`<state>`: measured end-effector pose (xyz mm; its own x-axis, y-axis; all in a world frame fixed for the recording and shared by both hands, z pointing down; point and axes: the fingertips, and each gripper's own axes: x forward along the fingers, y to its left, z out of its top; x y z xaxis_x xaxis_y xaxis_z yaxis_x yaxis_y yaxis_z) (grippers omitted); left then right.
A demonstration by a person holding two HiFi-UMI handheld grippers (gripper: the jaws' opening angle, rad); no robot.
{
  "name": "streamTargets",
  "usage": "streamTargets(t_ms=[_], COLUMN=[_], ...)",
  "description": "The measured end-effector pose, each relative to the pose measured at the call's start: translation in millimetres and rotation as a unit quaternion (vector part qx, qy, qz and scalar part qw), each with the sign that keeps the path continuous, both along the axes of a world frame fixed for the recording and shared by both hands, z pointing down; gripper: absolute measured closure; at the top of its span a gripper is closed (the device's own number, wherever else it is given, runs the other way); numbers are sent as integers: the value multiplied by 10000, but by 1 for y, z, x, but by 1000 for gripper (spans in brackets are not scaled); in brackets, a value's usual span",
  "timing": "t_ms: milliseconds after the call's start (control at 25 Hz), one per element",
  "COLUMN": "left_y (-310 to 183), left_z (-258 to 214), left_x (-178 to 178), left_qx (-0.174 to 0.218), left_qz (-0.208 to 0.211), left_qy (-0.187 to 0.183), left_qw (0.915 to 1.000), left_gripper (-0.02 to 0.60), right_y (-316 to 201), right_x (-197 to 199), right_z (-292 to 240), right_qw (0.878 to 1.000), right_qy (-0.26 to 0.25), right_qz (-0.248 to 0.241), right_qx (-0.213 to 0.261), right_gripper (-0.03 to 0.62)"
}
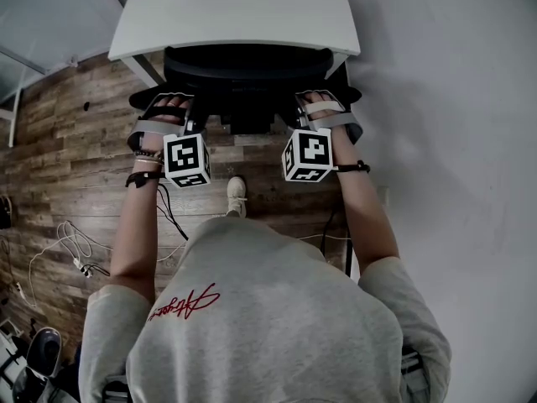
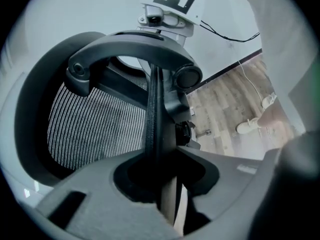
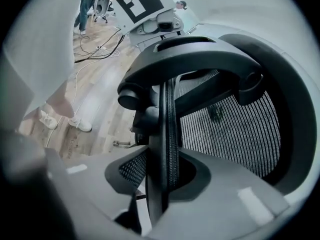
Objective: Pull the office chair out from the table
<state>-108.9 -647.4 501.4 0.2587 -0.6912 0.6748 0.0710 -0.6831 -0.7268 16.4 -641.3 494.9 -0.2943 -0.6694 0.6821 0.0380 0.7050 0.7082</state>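
Note:
The black office chair [image 1: 243, 65] stands pushed under the white table [image 1: 235, 11], its backrest toward me. My left gripper [image 1: 172, 101] is at the backrest's left edge and my right gripper [image 1: 317, 99] is at its right edge. In the left gripper view the backrest's black rim [image 2: 152, 114] runs upright between the jaws of the left gripper [image 2: 157, 169], which close on it. In the right gripper view the rim [image 3: 167, 119] sits likewise in the right gripper [image 3: 162, 169], with the mesh back [image 3: 230, 129] beside it.
A white wall [image 1: 453, 99] runs close along the right. The floor is wood planks with cables [image 1: 75, 250] at the left. My shoe [image 1: 237, 193] is behind the chair. Another chair's base [image 1: 42, 347] shows at the bottom left.

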Motion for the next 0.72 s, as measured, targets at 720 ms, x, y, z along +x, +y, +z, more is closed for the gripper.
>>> streamTargets(t_ms=[720], left_y=[23], left_z=[8], left_x=[15], left_qx=[151], left_qz=[43], left_qy=[-70], left_qw=[9999], left_gripper=[485], right_y=[24], right_x=[16], right_z=[10], right_qw=[9998], right_qy=[-13], right_qz=[68], right_qx=[-164], right_gripper=[493])
